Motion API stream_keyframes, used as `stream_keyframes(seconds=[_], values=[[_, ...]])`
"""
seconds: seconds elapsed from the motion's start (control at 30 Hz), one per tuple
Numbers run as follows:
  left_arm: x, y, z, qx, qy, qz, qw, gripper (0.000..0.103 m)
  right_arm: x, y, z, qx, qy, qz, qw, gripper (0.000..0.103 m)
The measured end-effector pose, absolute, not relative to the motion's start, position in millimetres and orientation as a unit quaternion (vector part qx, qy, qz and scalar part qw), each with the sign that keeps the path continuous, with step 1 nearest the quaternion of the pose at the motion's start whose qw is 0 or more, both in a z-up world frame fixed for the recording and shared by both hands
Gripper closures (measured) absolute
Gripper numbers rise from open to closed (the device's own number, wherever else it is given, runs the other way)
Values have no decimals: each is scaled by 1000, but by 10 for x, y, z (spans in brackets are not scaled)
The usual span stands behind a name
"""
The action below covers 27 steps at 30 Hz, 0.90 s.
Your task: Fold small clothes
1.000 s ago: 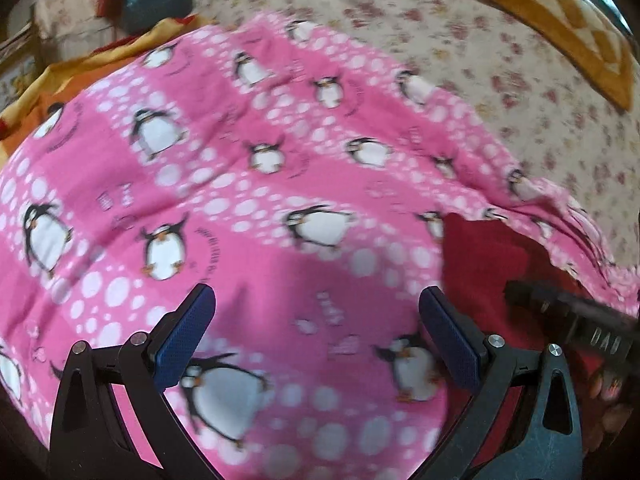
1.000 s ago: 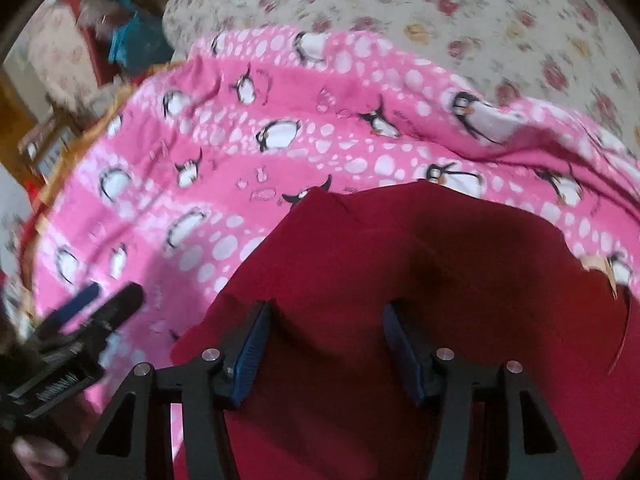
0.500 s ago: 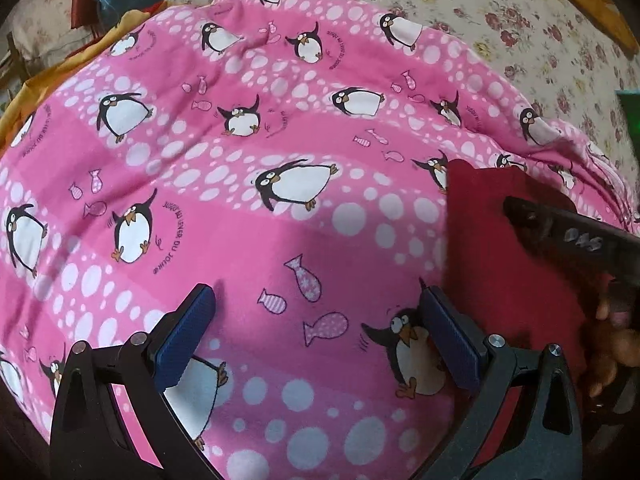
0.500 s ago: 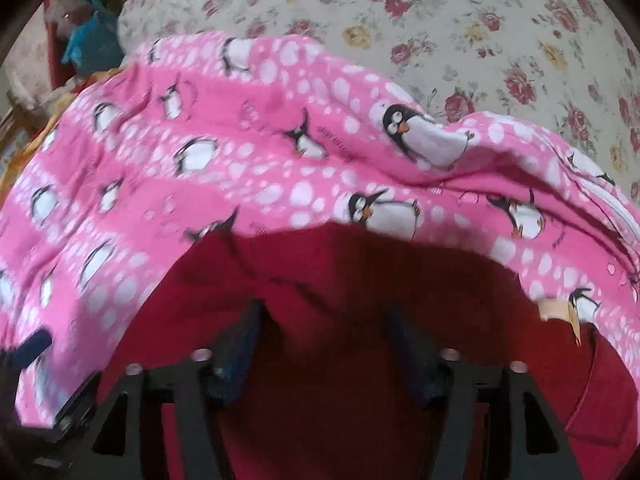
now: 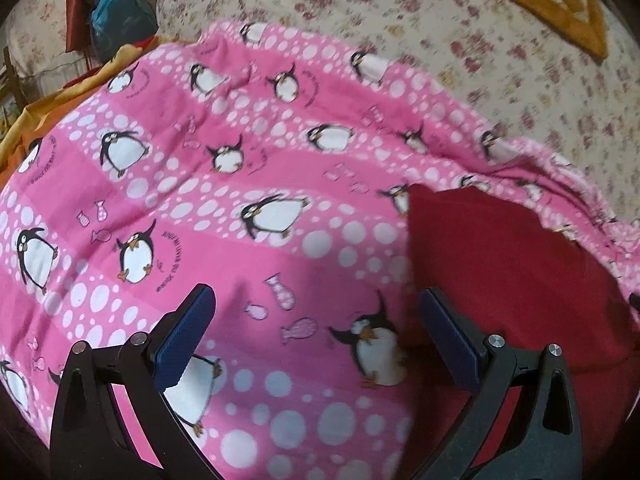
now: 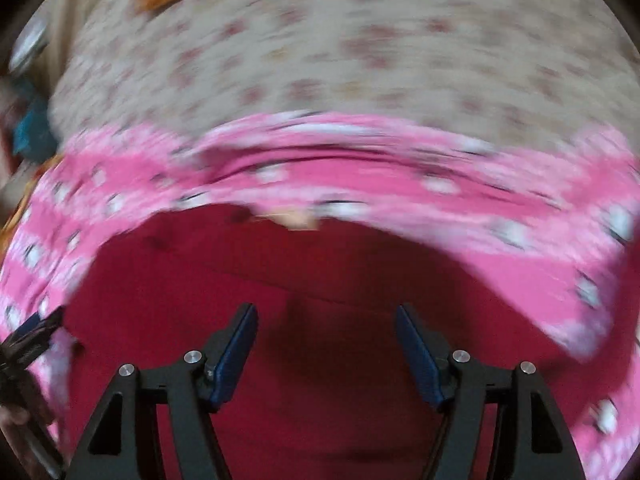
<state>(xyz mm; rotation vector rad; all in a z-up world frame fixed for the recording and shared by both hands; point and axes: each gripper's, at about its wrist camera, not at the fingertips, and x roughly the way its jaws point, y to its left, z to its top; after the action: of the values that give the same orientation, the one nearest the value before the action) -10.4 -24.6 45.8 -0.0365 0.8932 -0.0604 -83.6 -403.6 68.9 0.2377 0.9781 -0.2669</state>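
Observation:
A dark red garment (image 5: pixel 500 264) lies on a pink penguin-print cloth (image 5: pixel 240 184) spread over a bed. In the left wrist view the garment is at the right. My left gripper (image 5: pixel 316 320) is open and empty, low over the pink cloth just left of the garment's edge. In the right wrist view, which is blurred, the red garment (image 6: pixel 280 280) fills the lower middle. My right gripper (image 6: pixel 326 340) is open and empty right above it. The tip of my left gripper (image 6: pixel 32 332) shows at the left edge there.
A floral bedsheet (image 5: pixel 500 60) lies beyond the pink cloth. An orange patterned pillow (image 5: pixel 552 4) is at the far right. A yellow-orange cloth (image 5: pixel 52 108) and a blue bag (image 5: pixel 116 20) are at the far left.
My right gripper has swung right over the red garment and opened wider. It has left the left wrist view. My left gripper has stayed open and shifted a little.

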Motion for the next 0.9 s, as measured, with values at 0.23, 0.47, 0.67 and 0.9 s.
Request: stream_keyframes(seconds=[0.23, 0.47, 0.67, 0.9], values=[[-176, -389, 569, -18, 414, -55, 909, 1, -880, -4140, 386, 93, 498, -118, 854, 74], [-110, -535, 416, 17, 439, -53, 897, 1, -955, -4226, 601, 55, 470, -143, 869, 98], [-95, -545, 326, 21, 454, -51, 889, 1, -970, -4251, 530, 62, 486, -158, 857, 97], [-85, -537, 314, 15, 458, -52, 887, 1, -740, -3863, 765, 149, 454, -65, 876, 53]])
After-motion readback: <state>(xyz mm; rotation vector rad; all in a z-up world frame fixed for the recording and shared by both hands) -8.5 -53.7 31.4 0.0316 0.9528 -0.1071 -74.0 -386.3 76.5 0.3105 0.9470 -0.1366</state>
